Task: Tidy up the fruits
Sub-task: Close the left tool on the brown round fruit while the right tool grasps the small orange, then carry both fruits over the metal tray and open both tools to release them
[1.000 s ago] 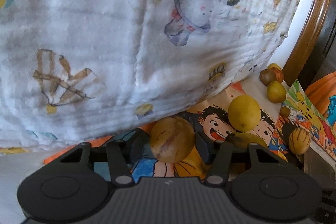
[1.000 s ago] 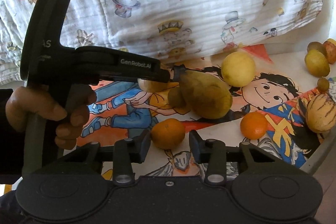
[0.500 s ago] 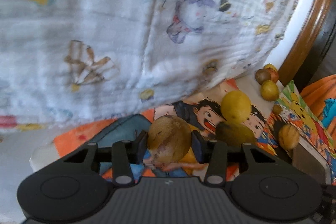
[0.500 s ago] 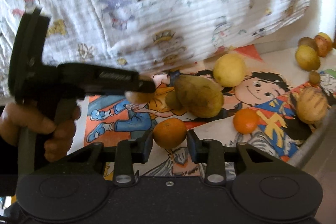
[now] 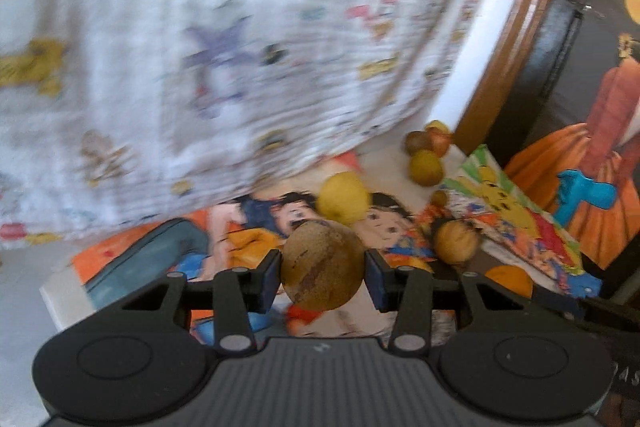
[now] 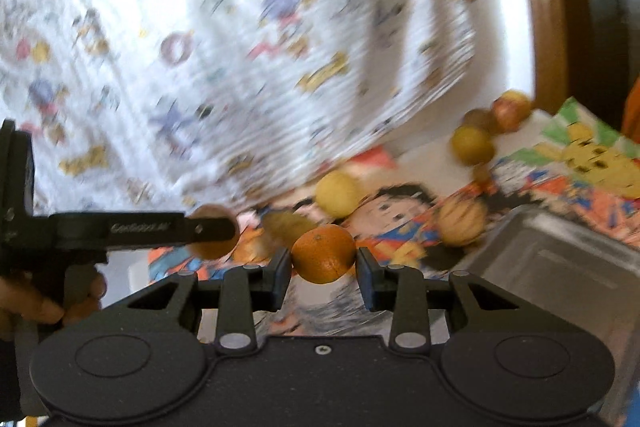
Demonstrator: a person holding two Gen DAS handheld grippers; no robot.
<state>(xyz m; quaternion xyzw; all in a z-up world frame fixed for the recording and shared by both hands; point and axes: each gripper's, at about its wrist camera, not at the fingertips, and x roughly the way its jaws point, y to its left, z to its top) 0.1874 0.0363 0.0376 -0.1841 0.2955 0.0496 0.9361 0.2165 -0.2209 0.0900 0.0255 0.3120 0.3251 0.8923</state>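
Gripping a round brown fruit between its two fingers, the left gripper holds it above the cartoon-printed mat, in front of a hanging printed cloth. Just beyond lies a yellow fruit, with a ribbed tan fruit further right. The right gripper is clamped on an orange, lifted off the mat; a grey container sits at its right, and more small fruits cluster far right.

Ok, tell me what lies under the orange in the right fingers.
The orange hangs above the cartoon-printed mat. The patch straight beneath is covered by the fruit and blurred.
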